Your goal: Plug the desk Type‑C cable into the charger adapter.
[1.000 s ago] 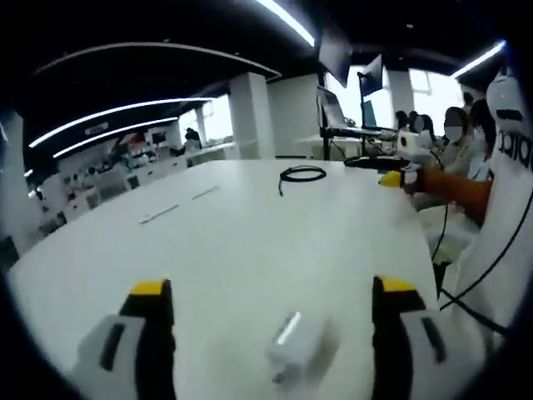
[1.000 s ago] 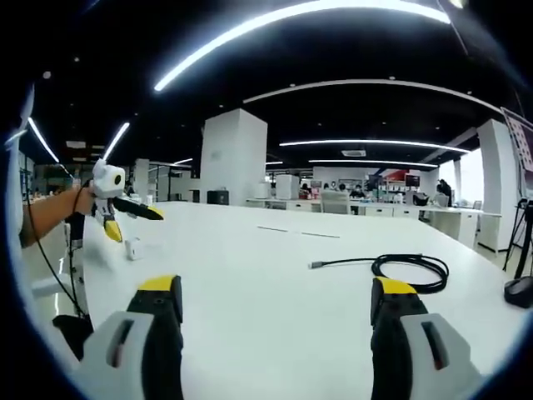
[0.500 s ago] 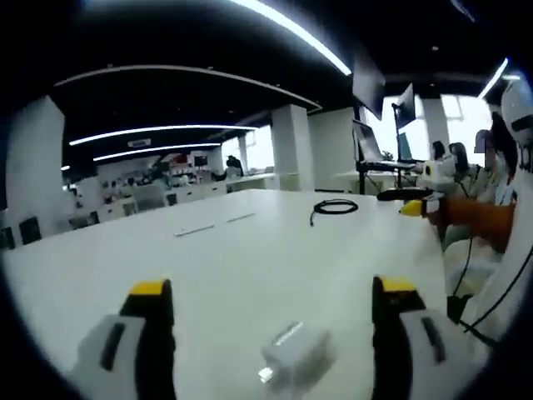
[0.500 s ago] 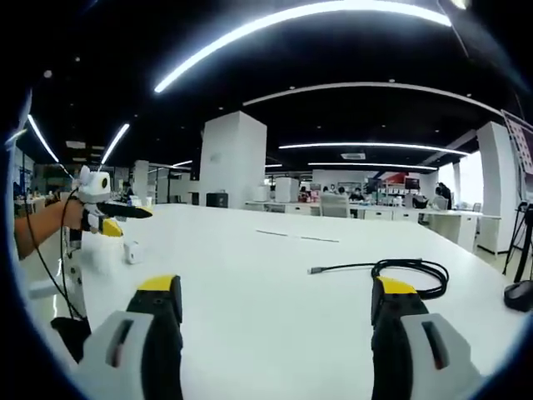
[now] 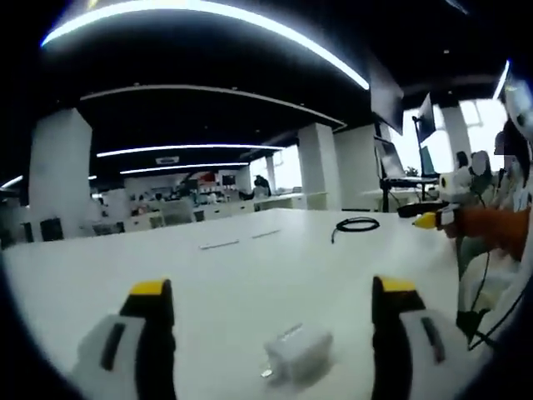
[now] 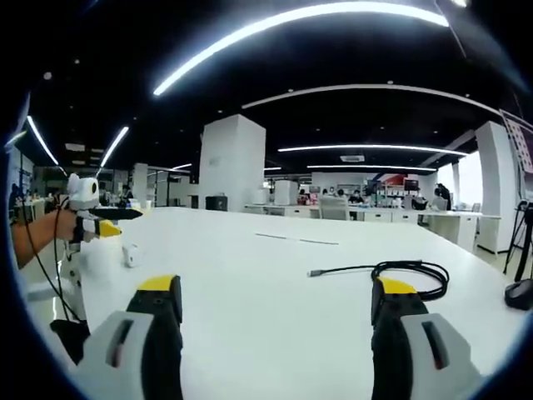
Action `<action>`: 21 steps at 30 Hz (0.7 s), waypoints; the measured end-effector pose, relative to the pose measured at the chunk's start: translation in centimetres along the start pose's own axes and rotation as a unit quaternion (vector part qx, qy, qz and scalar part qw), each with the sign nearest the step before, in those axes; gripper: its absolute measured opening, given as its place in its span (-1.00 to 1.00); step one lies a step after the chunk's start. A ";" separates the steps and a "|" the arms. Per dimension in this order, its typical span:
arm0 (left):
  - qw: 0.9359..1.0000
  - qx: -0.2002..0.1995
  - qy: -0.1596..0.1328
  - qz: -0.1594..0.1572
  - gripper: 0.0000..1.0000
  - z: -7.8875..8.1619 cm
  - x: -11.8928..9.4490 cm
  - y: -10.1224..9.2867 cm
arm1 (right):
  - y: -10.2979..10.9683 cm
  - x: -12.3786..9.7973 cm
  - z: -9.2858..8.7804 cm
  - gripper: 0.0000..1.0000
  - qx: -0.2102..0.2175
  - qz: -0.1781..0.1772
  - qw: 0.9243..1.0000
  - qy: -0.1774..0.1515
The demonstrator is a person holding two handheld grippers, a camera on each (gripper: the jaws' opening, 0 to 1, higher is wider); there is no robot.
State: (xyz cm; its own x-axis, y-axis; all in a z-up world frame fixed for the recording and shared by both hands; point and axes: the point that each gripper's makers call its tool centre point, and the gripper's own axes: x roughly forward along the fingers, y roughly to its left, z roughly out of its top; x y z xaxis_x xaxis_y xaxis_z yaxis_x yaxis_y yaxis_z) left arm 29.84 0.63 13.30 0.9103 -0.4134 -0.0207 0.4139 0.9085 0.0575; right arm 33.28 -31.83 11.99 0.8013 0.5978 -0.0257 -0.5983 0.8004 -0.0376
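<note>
Both grippers wide open, nothing grasped.
Left gripper [image 5: 271, 333] has levelled over charger adapter [image 5: 297, 353]; right gripper [image 6: 275, 321] still faces Type‑C cable [image 6: 400, 272] mid-worktop [image 6: 250, 275].

Left tongs [image 6: 104, 227] lower, nearer adapter [image 6: 130, 253].

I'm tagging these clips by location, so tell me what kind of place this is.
Probably a large open-plan office or lab: a long white table, rows of desks with seated people in the distance, white square pillars and long ceiling light strips on a dark ceiling.
</note>
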 end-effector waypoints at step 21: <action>0.998 -0.015 -0.003 0.059 0.99 -0.8 -1.8 1.1 | -0.6 -0.4 0.4 0.96 -0.006 -0.013 1.000 -0.007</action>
State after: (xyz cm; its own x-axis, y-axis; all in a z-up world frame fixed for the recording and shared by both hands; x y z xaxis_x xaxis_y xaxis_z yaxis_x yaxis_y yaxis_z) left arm 28.66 2.45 12.61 0.9528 -0.3035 -0.0103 0.3037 0.9523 0.0289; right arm 33.35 -32.55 12.43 0.8168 0.5769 -0.0103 -0.5766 0.8155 -0.0502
